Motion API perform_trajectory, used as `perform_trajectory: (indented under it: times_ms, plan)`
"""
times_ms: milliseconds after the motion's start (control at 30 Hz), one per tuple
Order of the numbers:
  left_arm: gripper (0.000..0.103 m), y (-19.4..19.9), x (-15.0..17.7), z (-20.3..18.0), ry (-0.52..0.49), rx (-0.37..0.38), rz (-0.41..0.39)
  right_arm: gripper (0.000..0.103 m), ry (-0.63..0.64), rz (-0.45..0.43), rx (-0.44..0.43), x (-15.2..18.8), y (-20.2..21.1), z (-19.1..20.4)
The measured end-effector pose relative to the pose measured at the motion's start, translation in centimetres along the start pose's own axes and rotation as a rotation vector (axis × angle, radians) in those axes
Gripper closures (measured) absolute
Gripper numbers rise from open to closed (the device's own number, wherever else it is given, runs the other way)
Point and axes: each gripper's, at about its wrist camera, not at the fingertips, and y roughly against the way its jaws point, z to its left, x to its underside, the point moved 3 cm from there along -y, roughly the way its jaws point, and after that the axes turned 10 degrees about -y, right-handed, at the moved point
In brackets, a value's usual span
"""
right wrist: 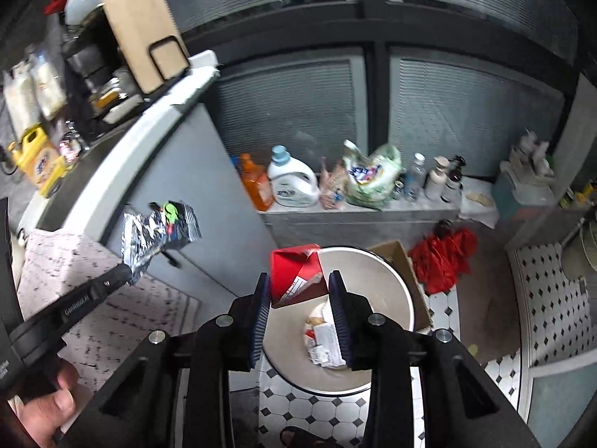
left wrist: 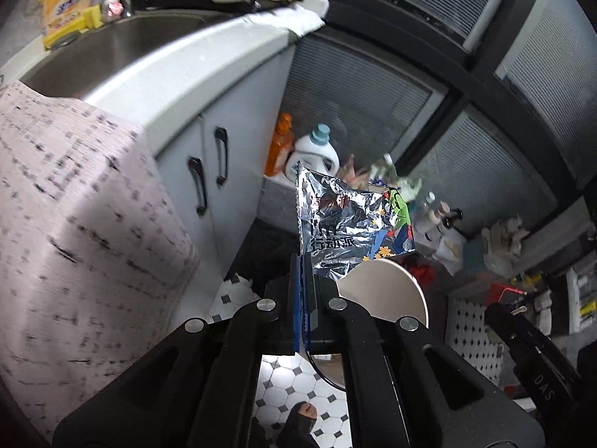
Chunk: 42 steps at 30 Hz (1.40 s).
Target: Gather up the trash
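Right wrist view: two pieces of trash held above the open bin.
Right hand-held gripper (right wrist: 298, 295) has a red carton (right wrist: 298, 274) between its pads over the round bin (right wrist: 391, 283); grip looks loose, and whether both pads touch I cannot tell. Left hand-held gripper (left wrist: 303, 280) pinches a foil wrapper (left wrist: 347, 220) by one edge, off to the bin's side. Risk: wrapper flutters past the rim onto the tiled floor (right wrist: 556, 298) if released there.

Crinkled glossy foil wrapper (left wrist: 347, 220), red paper carton (right wrist: 298, 274), smooth matt bin (right wrist: 380, 280), wooden board (right wrist: 143, 33)
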Motion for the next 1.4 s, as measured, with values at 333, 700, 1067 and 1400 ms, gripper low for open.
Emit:
perform_trajectory:
  times_ms: [333,700,1067,1400]
  plan:
    - [0.101,-5.0,2.0,-4.0,-0.057,0.062,0.098,0.062,-0.056,0.033,0.068,0.9,-1.8,-5.1]
    - [0.062,-8.4,3.5,-9.0,-0.108,0.208,0.180,0.062,-0.129,0.038,0.124,1.5,-1.3,-9.5]
    - [0.039,-3.1,0.2,-6.0,-0.078,0.110,0.062,0.055,-0.080,0.012,0.046,0.2,0.8,-6.3]
    - [0.021,4.7,-2.4,-2.5,-0.037,0.007,-0.061,0.024,0.003,-0.025,-0.047,-1.0,4.3,-1.2]
